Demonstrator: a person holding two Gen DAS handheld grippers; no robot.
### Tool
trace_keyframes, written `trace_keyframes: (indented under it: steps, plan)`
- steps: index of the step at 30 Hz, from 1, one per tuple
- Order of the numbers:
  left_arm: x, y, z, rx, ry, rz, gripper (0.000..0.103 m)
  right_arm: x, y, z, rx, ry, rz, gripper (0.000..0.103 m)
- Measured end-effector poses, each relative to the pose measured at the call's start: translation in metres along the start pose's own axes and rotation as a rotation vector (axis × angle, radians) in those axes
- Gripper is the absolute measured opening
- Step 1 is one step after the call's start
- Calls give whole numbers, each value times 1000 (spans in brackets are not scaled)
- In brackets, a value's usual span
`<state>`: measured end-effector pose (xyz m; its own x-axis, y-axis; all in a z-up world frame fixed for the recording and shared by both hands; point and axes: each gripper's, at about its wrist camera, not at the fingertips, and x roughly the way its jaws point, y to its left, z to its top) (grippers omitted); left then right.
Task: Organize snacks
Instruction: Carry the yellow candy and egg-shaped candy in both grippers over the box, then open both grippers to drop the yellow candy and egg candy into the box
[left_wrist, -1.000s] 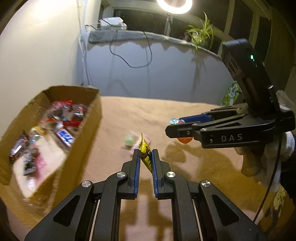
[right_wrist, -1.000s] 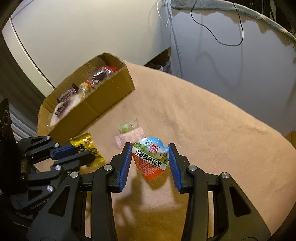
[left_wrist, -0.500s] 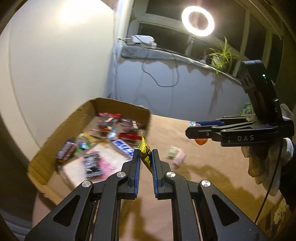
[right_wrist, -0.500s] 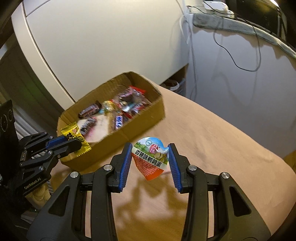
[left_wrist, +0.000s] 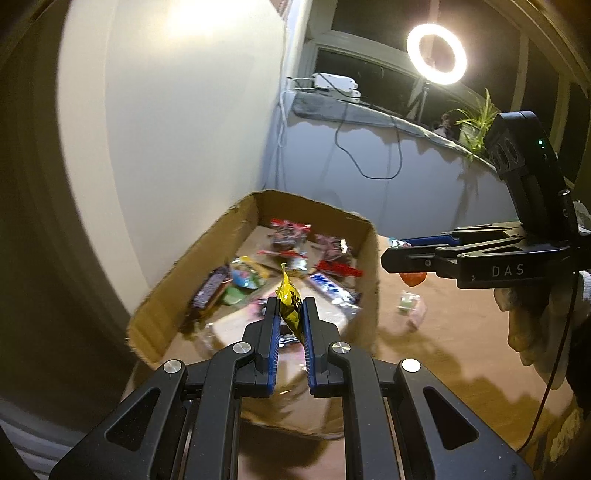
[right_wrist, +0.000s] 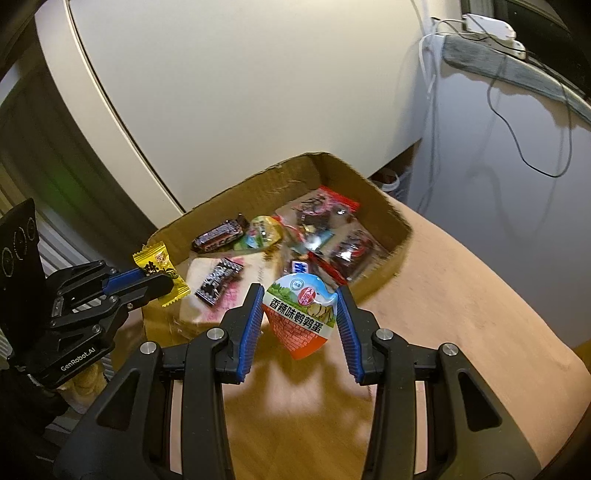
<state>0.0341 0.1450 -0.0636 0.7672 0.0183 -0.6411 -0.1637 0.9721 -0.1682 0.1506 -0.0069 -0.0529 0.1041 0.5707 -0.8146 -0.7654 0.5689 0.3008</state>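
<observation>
The left gripper (left_wrist: 289, 317) is nearly closed, its blue pads pinching a small yellow candy (left_wrist: 290, 308) by the lower part of its wrapper, the twisted top end sticking up free above the fingertips. The candy looks very light and its film slick and crinkly, so a pinch across the flat body, as here, seems the safest hold; a grip on the twisted tail alone would likely slip. Just beyond and below these fingertips lies the open cardboard box (left_wrist: 371, 280), already holding chocolate bars and assorted packets. Off to the right, and level with the box's near corner, the right gripper (right_wrist: 300, 321) stands partly open around a wider thing: a cone-shaped snack cup (right_wrist: 301, 319) with a printed foil lid, clamped at its broad upper rim between both pads. That cup looks light but stiffer than the candy, with a smooth tapering shell that could slide downward, so holding at the widest part suits it. The box sits just ahead of this gripper as well. A small green and pink sweet (left_wrist: 410, 308) lies on the tan tablecloth (right_wrist: 461, 314), to the right of the box.
</observation>
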Motion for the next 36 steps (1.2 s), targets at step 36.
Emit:
trace_keyframes:
  steps: [36]
  plan:
    - [5,17,-2,-20,6,39,45,49,24,16,-42,62,-29,74]
